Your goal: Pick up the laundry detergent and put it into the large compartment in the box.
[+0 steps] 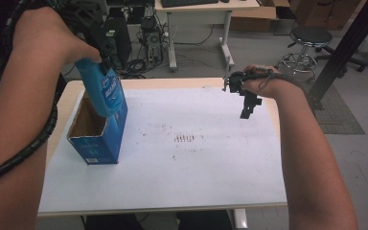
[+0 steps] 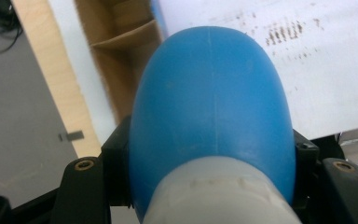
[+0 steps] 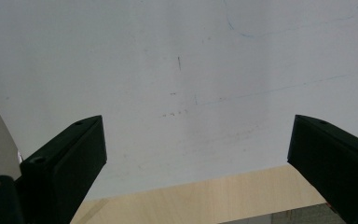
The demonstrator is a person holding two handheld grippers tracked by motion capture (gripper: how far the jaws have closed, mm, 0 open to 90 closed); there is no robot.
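Note:
A blue plastic bottle (image 1: 103, 91) with a printed label hangs tilted at the open top of a blue cardboard box (image 1: 98, 143), which stands on the table's left side. My left gripper (image 1: 99, 56) is shut on the bottle's upper part. In the left gripper view the bottle (image 2: 214, 116) sits between the black jaws, its white cap (image 2: 219, 200) nearest the camera, and the box's brown inside (image 2: 121, 56) lies beyond it. My right gripper (image 1: 247, 108) hovers open over the far right of the white sheet (image 1: 196, 163). Nothing lies between its fingers (image 3: 65, 163).
Brown stains (image 1: 184, 139) mark the middle of the sheet. The wooden table edge (image 3: 205, 196) runs just past the right gripper. Beyond the table are a desk (image 1: 196, 19), floor cables (image 1: 139, 62) and a stool (image 1: 309, 40).

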